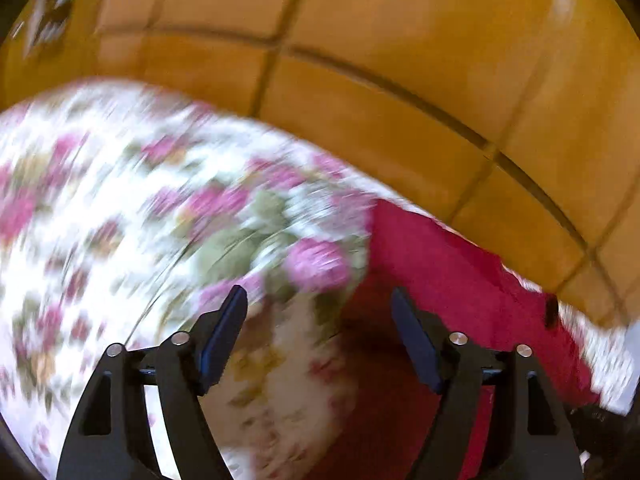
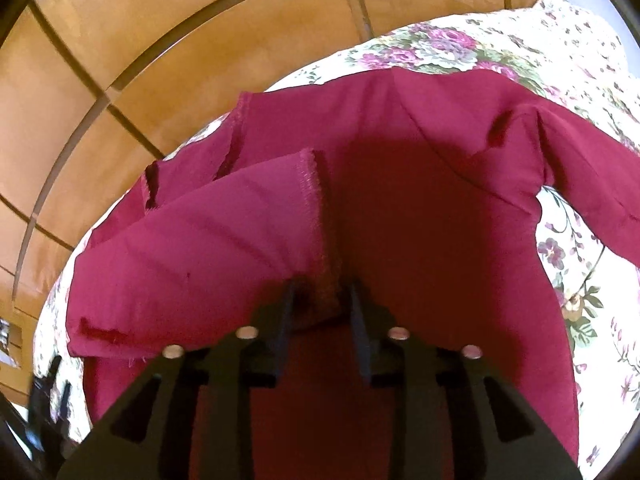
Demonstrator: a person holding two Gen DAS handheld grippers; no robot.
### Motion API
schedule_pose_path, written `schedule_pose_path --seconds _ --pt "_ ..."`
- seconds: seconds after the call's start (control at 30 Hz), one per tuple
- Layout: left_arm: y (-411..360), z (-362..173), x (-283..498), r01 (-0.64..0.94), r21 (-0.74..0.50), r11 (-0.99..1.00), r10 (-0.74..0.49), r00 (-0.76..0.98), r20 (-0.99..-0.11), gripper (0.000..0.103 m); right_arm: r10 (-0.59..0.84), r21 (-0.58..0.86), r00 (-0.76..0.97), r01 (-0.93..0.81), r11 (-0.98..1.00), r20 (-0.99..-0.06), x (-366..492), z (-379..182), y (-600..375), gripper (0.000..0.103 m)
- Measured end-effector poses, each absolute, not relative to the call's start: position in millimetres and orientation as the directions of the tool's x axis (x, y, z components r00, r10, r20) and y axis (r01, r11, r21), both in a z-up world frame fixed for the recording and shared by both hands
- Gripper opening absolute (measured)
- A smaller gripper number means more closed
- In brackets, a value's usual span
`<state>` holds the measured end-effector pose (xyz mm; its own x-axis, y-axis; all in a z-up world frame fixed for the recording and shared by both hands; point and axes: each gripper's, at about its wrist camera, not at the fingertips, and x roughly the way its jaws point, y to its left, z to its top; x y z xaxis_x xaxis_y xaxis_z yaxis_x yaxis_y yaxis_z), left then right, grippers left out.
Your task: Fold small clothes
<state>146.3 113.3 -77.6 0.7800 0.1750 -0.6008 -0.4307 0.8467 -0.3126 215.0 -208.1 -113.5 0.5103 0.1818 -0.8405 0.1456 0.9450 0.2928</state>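
R gripper [image 2: 320, 300]: jaws part-spread, folded hem of red garment [image 2: 420, 208] between pads, contact unclear. L gripper [image 1: 320, 320]: jaws spread wide, nothing pinched, above garment's edge. Garment spread on floral-cloth counter [image 2: 592, 60]. Beyond, orange tiled floor [image 2: 120, 60]. L view blurred.

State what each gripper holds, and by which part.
The left gripper holds nothing. The right gripper has the red garment's stitched hem between its jaws; a firm grip cannot be told.
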Motion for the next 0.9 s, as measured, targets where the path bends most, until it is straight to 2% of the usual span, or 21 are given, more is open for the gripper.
schedule_pose_path --seconds 0.03,0.1,0.17,0.23,0.3,0.5,0.7,0.8,0.9 --pt "108.3 -79.0 157.1 -0.428 -0.279 0.859 0.179 0.764 -0.62 0.078 0.181 0.284 0.509 0.132 0.95 -0.841 214.8 -112.0 -204.6 0.049" --pt "101.6 -94.3 179.2 -0.399 -0.24 0.885 0.135 0.714 -0.687 0.08 0.195 0.287 0.511 0.109 0.952 -0.837 213.9 -108.1 -200.7 0.06" --pt "102.4 -111.9 190.7 -0.382 -0.244 0.891 0.08 0.663 -0.744 0.08 0.2 0.305 0.524 0.12 0.945 -0.828 210.6 -101.0 -205.6 0.062" --pt "106.3 -111.4 189.1 -0.38 -0.265 0.886 0.066 0.67 -0.74 0.081 0.221 0.368 0.556 0.166 0.915 -0.801 204.8 -94.2 -223.5 0.062" --pt "106.3 -109.5 183.8 -0.367 -0.275 0.889 0.06 0.687 -0.725 0.087 0.234 0.455 0.59 0.257 0.853 -0.772 196.2 -93.6 -254.1 0.062" --pt "111.2 -105.2 164.6 -0.366 -0.321 0.873 0.051 0.724 -0.688 0.087 0.21 0.633 0.657 0.512 0.58 -0.724 153.6 -107.8 -348.3 0.062" --pt "110.0 -93.1 141.1 -0.28 -0.379 0.882 -0.005 0.798 -0.602 0.088 0.067 0.643 0.689 0.633 0.431 -0.722 103.4 -108.8 -432.4 0.062" --pt "111.7 -90.3 136.7 -0.272 -0.384 0.882 -0.013 0.802 -0.597 0.089 0.024 0.669 0.693 0.687 0.284 -0.721 72.0 -120.7 -475.9 0.062" --pt "109.1 -91.1 139.7 -0.274 -0.386 0.881 -0.017 0.798 -0.603 0.089 -0.015 0.719 0.728 0.68 0.144 -0.686 43.4 -132.3 -508.8 0.056"
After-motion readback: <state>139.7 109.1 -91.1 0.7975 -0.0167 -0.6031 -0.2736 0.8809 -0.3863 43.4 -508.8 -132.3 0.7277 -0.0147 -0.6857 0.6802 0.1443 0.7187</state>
